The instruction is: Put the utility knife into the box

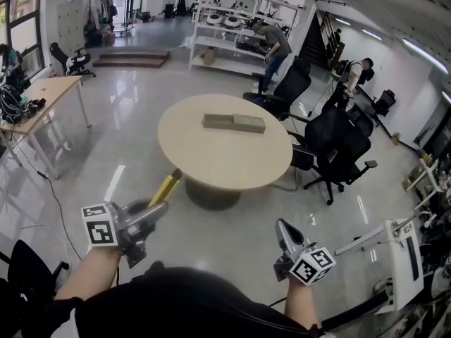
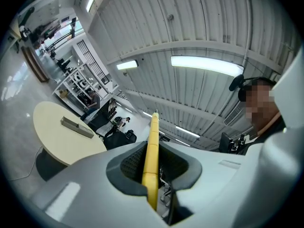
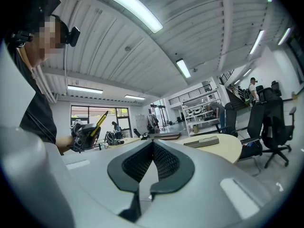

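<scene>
A yellow utility knife (image 1: 168, 186) sticks forward out of my left gripper (image 1: 156, 206), which is shut on it low at the left of the head view. In the left gripper view the knife (image 2: 152, 141) runs up between the dark pads (image 2: 130, 167). A flat grey box (image 1: 234, 122) lies on the round beige table (image 1: 204, 157) some way ahead, apart from both grippers. My right gripper (image 1: 282, 225) is at the lower right; in its own view its pads (image 3: 164, 158) meet at the tips with nothing between them. That view also shows the box (image 3: 208, 141) and the knife (image 3: 100, 119) in the left gripper (image 3: 84, 134).
Black office chairs (image 1: 338, 143) stand right of the table, one more (image 1: 290, 84) behind it. A wooden desk (image 1: 42, 94) is at the left, white shelves (image 1: 232, 27) with a person (image 1: 275, 44) at the back. A white stand (image 1: 402, 252) is close on my right.
</scene>
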